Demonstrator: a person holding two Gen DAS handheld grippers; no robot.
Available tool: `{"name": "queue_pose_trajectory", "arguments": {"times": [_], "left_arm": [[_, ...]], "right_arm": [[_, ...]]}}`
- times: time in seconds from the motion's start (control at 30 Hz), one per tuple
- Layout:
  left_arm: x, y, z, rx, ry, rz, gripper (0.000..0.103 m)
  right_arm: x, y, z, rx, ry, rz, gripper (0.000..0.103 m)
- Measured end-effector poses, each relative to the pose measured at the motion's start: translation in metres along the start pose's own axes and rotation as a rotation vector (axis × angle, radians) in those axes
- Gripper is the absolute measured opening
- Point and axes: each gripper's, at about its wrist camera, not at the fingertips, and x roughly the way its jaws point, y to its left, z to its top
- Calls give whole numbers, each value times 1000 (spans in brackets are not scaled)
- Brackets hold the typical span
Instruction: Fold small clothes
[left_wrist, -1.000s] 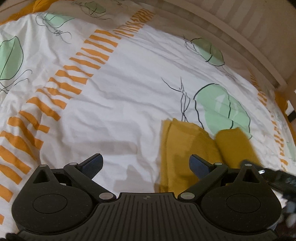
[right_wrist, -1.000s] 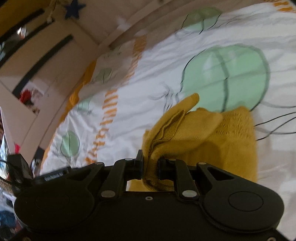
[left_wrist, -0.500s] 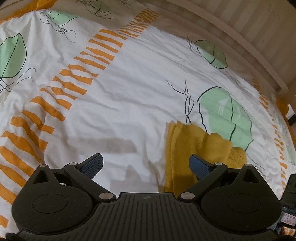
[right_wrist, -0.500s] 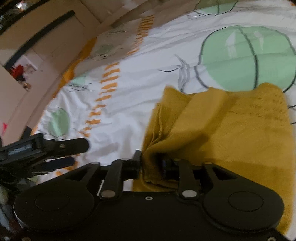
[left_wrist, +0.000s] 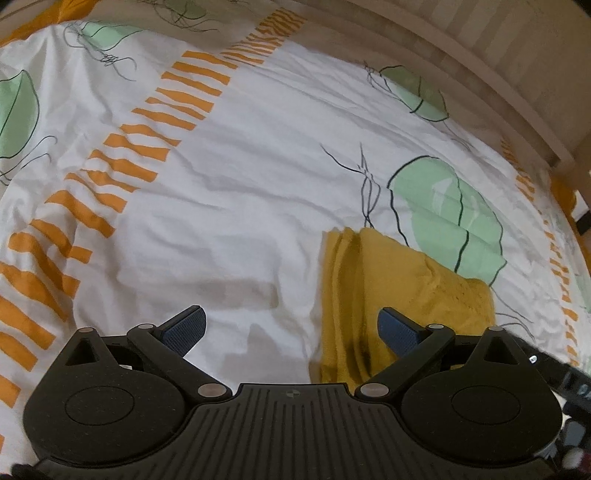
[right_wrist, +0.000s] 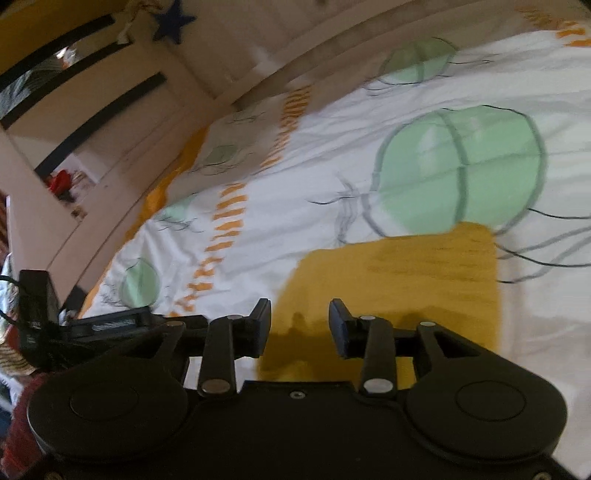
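A small mustard-yellow garment (left_wrist: 388, 291) lies folded flat on the bed sheet (left_wrist: 240, 206), at the lower right of the left wrist view. My left gripper (left_wrist: 291, 330) is open and empty, its right finger over the garment's left part. In the right wrist view the garment (right_wrist: 399, 280) lies just ahead. My right gripper (right_wrist: 300, 328) is open and empty, held just over the garment's near edge.
The sheet is white with orange dashes (left_wrist: 122, 147) and green leaf prints (left_wrist: 447, 218). A wooden bed rail (left_wrist: 480, 74) runs along the far side. The other gripper (right_wrist: 92, 325) shows at the left of the right wrist view.
My right gripper was shut on the garment's bunched edge; it has let go and opened, and the garment now lies flat. My left gripper stayed open.
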Motion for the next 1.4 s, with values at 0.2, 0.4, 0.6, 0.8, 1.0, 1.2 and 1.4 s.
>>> {"name": "queue_pose_trajectory", "arguments": {"times": [0.2, 0.4, 0.6, 0.8, 1.0, 1.2, 1.4], "left_arm": [[2, -13, -4, 48, 5, -13, 101], [7, -20, -9, 79, 25, -22, 101], [12, -22, -14, 77, 55, -54, 101], [8, -28, -25, 93, 72, -102, 100], [7, -30, -46, 92, 142, -188, 77], [6, -34, -62, 119, 187, -235, 77], [15, -40, -74, 112, 240, -272, 77]], "right_arm": [[17, 0, -30, -61, 87, 32, 47], [48, 43, -74, -228, 234, 139, 54], [46, 52, -85, -245, 249, 187, 54], [18, 34, -74, -202, 176, 156, 57], [-2, 12, -68, -158, 138, 98, 58], [-18, -8, -68, -110, 116, 74, 58], [-31, -18, -67, -88, 97, 64, 58]]}}
